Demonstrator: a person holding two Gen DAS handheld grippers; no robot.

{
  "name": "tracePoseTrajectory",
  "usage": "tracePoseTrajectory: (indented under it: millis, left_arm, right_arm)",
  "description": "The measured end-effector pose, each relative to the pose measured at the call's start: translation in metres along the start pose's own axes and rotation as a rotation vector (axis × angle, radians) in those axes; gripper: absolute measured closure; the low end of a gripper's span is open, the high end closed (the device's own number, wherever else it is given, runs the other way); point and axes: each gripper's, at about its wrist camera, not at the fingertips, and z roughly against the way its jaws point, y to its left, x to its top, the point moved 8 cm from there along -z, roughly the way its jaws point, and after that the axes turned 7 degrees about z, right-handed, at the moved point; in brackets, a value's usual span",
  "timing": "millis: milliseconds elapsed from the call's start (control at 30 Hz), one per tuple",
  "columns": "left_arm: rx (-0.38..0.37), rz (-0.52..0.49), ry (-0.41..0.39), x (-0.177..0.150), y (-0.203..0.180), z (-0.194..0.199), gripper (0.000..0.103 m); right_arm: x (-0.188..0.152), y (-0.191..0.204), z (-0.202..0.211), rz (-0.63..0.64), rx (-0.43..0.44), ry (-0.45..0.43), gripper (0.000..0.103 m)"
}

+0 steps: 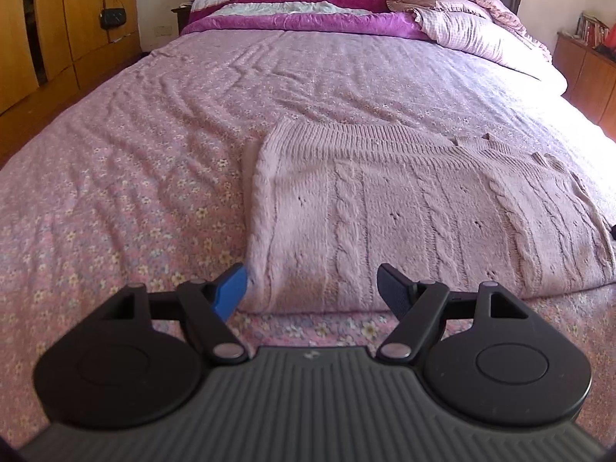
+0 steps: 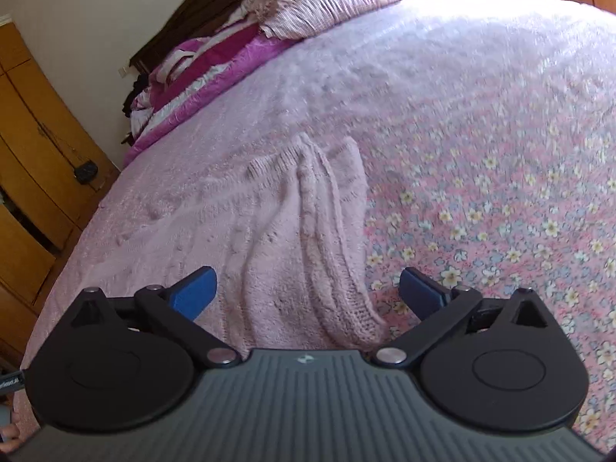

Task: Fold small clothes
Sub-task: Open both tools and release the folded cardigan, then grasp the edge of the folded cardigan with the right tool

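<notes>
One floral-sheeted bed, striped quilt, wooden wardrobe alongside.

Floral bedsheet, magenta quilt, wooden wardrobe.

Black ribbed claw with blue pads, silver pivots.

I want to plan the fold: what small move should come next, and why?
Probably close the right gripper on the bunched edge of the pink knitted sweater. Both grippers stand open and hold nothing, and that edge lies ridged, not flat.
</notes>
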Motion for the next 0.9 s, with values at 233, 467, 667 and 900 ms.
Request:
tracePoseTrajectory:
  millis: [233, 467, 667, 900]
  left_arm:
    - [-0.011, -0.003, 0.007, -0.006, -0.010, 0.010, 0.027]
    - [-0.003, -0.014, 0.040, -0.016, -0.019, 0.006, 0.027]
    - [0.009, -0.038, 0.052, -0.020, -0.026, 0.004, 0.027]
    - [0.029, -0.045, 0.073, -0.023, -0.028, -0.004, 0.027]
  right_arm:
    - [-0.007, -0.019, 0.002, -0.074, 0.103, -0.092, 0.000]
    - [-0.005, -0.023, 0.007, -0.091, 0.168, -0.095, 0.000]
    - [0.007, -0.016, -0.007, -0.126, 0.258, -0.119, 0.000]
    - [0.005, -0.016, -0.021, -0.121, 0.219, -0.124, 0.051]
